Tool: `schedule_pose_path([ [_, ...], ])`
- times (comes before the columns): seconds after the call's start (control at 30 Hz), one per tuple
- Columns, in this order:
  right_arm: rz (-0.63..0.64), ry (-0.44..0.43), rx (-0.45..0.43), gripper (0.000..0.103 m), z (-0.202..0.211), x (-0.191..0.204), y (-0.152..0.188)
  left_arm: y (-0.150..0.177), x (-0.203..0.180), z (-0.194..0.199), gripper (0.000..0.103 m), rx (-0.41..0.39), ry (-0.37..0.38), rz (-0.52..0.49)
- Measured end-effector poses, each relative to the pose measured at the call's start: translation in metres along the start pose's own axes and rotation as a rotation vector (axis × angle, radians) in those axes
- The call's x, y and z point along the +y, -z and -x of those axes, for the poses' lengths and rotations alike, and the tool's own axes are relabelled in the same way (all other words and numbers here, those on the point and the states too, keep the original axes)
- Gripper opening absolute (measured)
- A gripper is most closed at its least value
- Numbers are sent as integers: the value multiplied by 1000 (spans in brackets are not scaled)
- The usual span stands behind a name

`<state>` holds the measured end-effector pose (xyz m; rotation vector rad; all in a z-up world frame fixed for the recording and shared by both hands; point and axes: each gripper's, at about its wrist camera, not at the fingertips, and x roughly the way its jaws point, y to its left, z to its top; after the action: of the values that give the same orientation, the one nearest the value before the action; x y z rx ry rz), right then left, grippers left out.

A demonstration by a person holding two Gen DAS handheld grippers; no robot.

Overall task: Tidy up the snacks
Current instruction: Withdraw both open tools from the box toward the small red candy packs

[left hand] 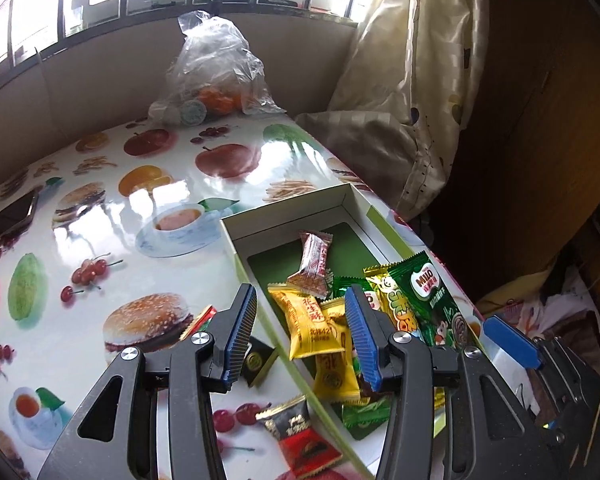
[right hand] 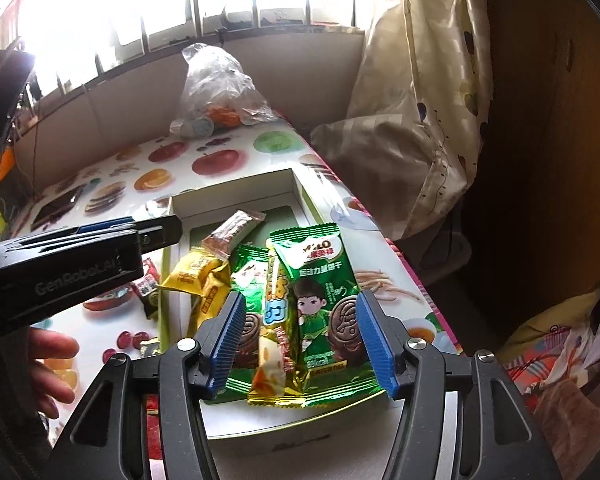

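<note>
A shallow white box with a green floor sits at the table's right edge and holds several wrapped snacks: yellow packets, a red-and-white packet and a green Milo pack. My left gripper is open and empty, its jaws straddling the box's left wall. A black triangular snack and a red-black snack lie on the table beside the box. My right gripper is open and empty just above the Milo pack and a yellow-green stick pack in the box.
The table has a glossy fruit-and-burger print cover. A phone lies at its left edge. A clear plastic bag with oranges stands at the back by the window. A curtain and bedding lie right of the table.
</note>
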<state>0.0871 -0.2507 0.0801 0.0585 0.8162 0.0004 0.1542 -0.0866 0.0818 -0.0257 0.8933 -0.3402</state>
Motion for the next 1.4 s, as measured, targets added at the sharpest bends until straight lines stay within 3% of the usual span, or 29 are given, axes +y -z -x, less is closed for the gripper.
schedule_pose_path([
  [0.37,5,-27,-24,57,15,12,6,14,13,26,47,-28,-32,5],
  [0.93,100,-207,16,57,17,62,25,47,87,43,47,-24,-127,133],
  [1.17,161,-228,41,57,10,85,34,58,101,39,47,-5,-129,156],
  [1.4,236,-246,63,45,5,107,46,63,110,33,47,6,-129,179],
])
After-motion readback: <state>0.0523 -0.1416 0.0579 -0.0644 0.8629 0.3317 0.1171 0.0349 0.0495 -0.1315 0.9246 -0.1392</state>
